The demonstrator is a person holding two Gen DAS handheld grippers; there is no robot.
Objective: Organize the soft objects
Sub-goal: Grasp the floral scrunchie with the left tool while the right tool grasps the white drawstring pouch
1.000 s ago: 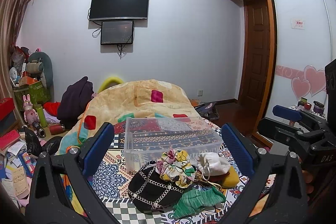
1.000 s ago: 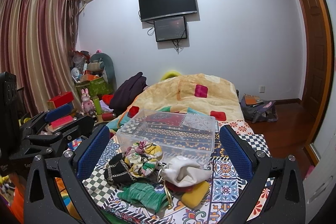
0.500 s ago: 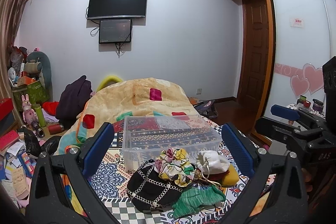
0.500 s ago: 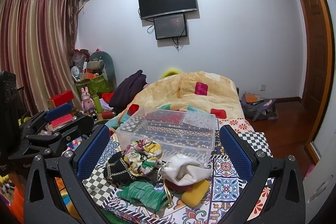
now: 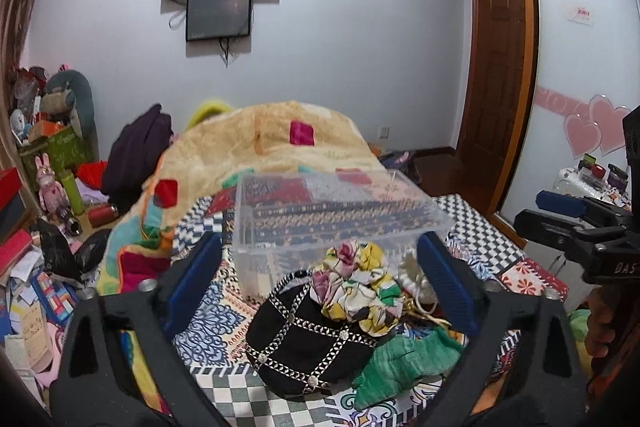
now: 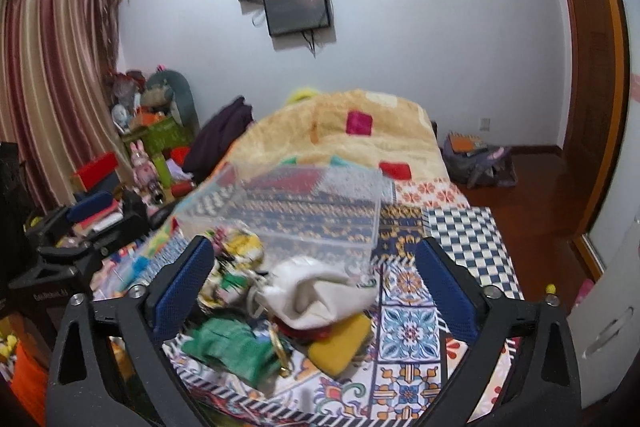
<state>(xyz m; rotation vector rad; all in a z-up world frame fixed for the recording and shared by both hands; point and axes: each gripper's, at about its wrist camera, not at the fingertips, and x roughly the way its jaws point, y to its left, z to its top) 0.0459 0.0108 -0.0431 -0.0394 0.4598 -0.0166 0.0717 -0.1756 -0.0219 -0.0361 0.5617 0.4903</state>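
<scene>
Left gripper (image 5: 318, 277): jaws spread wide, gripping nothing; it hangs above the near edge of the pile, aimed slightly down
Right gripper (image 6: 312, 281): jaws likewise wide apart and empty, poised over the white pouch; the view is blurred, so I judge it to be in motion
Pile: straight ahead, between the fingers of both grippers; black cap (image 5: 308, 339), floral cloth (image 5: 358, 287), green cloth (image 5: 404, 359), white pouch (image 6: 320, 291), yellow pad (image 6: 340, 341), all touching or overlapping
Box (image 5: 332, 215): clear, just beyond the pile, touching its far side; looks empty
Progress: nothing sorted yet, every soft thing lies outside the box; all the picking and placing is left
Pose: both grippers side by side, level, pointing along the bed (image 6: 460, 239); each shows at the edge of the other's view
</scene>
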